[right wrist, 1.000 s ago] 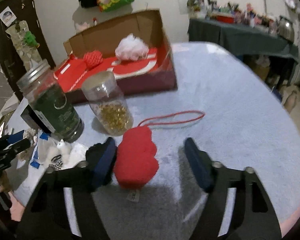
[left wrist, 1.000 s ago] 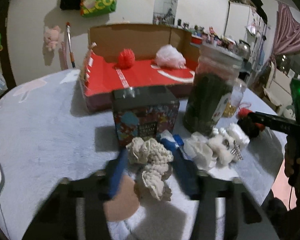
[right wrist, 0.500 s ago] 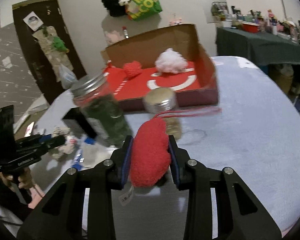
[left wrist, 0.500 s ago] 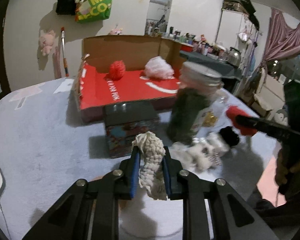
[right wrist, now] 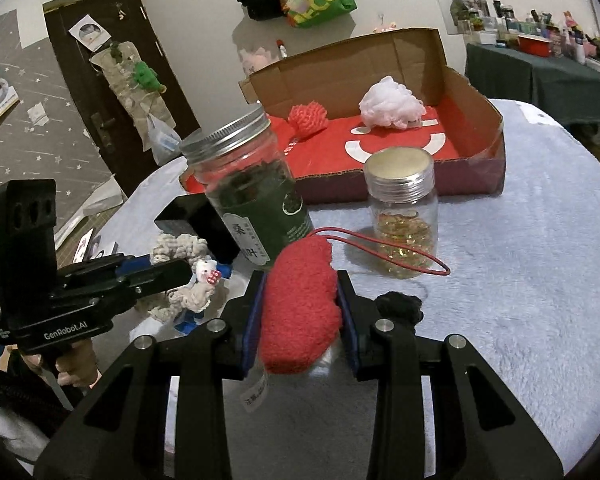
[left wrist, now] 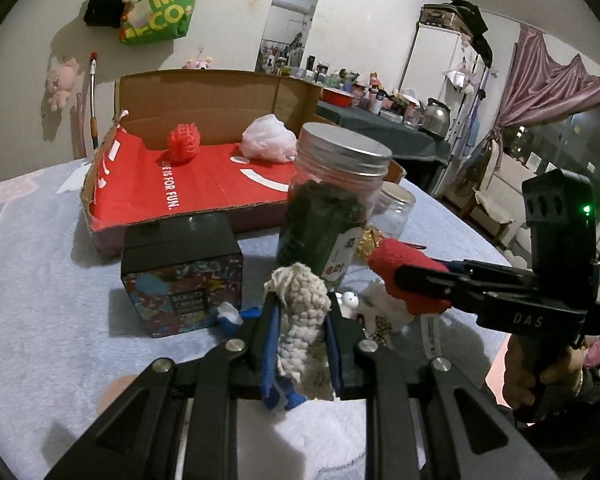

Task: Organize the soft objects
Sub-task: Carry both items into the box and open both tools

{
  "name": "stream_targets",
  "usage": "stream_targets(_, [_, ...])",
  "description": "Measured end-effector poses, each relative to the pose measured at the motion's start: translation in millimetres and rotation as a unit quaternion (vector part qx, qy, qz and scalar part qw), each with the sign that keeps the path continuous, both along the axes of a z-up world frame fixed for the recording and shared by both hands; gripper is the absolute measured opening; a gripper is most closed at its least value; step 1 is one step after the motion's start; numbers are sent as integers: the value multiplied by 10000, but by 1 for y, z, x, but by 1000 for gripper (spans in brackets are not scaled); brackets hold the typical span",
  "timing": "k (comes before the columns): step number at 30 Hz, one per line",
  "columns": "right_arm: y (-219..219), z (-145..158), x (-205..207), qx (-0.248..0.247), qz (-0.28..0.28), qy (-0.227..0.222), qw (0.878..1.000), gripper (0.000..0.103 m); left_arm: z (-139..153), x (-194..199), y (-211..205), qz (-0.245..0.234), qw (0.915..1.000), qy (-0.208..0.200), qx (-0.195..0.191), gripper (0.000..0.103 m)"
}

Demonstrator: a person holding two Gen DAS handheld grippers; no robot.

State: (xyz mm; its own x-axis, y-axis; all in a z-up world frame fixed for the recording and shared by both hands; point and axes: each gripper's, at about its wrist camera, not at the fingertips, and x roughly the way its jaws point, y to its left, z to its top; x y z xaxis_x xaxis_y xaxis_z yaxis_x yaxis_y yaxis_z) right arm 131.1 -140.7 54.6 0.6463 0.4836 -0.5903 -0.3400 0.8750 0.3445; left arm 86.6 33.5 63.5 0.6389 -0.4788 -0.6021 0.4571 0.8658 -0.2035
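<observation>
My left gripper (left wrist: 300,312) is shut on a cream knitted toy (left wrist: 302,320) and holds it above the table. My right gripper (right wrist: 300,292) is shut on a red plush heart (right wrist: 300,304) with a red cord, also lifted. An open cardboard box with a red floor (left wrist: 204,184) stands at the back and holds a red knitted ball (left wrist: 183,145) and a white fluffy puff (left wrist: 269,145). A small white plush (right wrist: 202,280) lies on the table near the left gripper. A black soft thing (right wrist: 400,306) lies by my right fingers.
A tall jar of dark leaves (left wrist: 332,208) and a small jar of gold pieces (right wrist: 404,216) stand in front of the box. A black patterned tin (left wrist: 182,272) stands left of them. The table wears a pale blue fleece cover (right wrist: 540,280).
Both grippers closed on their toys and lifted them off the table. The left gripper has come nearer to the tin and the jar; the right one has moved little.
</observation>
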Motion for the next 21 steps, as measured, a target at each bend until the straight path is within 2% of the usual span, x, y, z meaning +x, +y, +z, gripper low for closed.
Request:
stream_targets(5, [-8, 2, -3, 92, -20, 24, 10000, 32, 1, -1, 8, 94, 9999, 24, -57, 22])
stream_targets(13, [-32, 11, -7, 79, -263, 17, 9996, 32, 13, -4, 46, 554, 9984, 58, -85, 22])
stream_targets(21, [-59, 14, -7, 150, -510, 128, 9985, 32, 16, 1, 80, 920, 9957, 121, 84, 22])
